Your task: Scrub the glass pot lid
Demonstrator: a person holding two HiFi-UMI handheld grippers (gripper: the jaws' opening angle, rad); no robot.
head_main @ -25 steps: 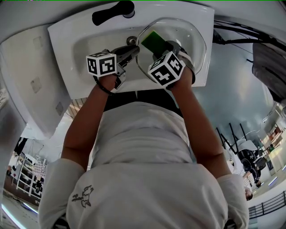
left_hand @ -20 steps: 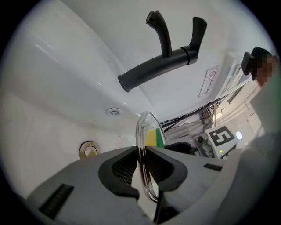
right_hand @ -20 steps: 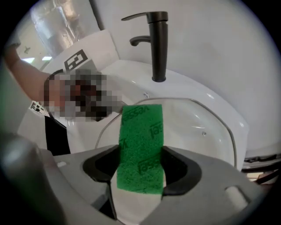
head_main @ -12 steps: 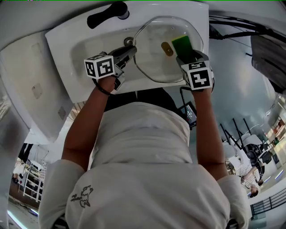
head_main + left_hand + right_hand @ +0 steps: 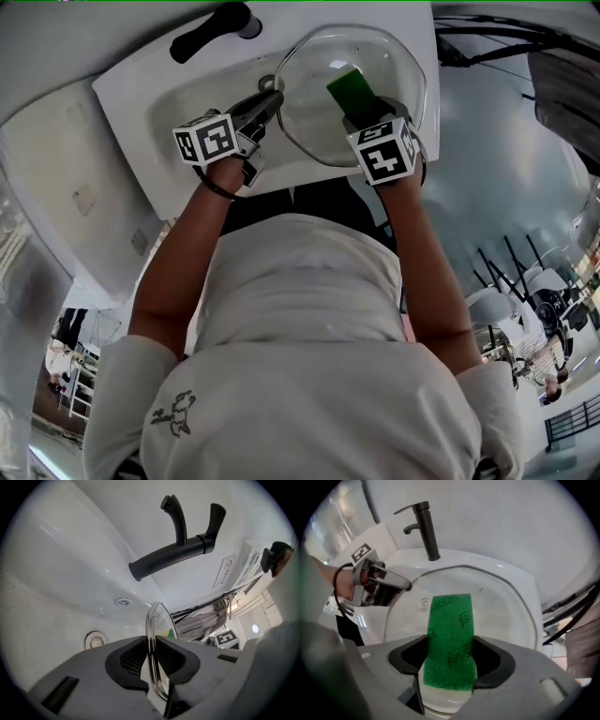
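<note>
The glass pot lid [image 5: 309, 103] stands tilted over the white sink basin [image 5: 159, 112]. My left gripper [image 5: 272, 101] is shut on the lid's metal rim [image 5: 152, 634] at its left edge; in the left gripper view both pads of that gripper [image 5: 152, 660] press the rim edge-on. My right gripper [image 5: 361, 114] is shut on a green scouring sponge [image 5: 352, 91], which lies flat against the glass near the lid's middle. In the right gripper view the sponge [image 5: 451, 639] sticks out past the jaws of that gripper [image 5: 450, 660] onto the lid [image 5: 506, 616], with the left gripper [image 5: 386, 581] at the lid's left rim.
A black faucet [image 5: 211, 28] stands at the back of the sink and reaches over the basin [image 5: 173, 555]. The drain [image 5: 96, 640] lies in the basin floor. Black cables [image 5: 567, 616] hang beside the sink on the right.
The right gripper carried the sponge across the glass from the left part of the lid to its right part, then back toward the middle. The left gripper has kept still on the rim.
</note>
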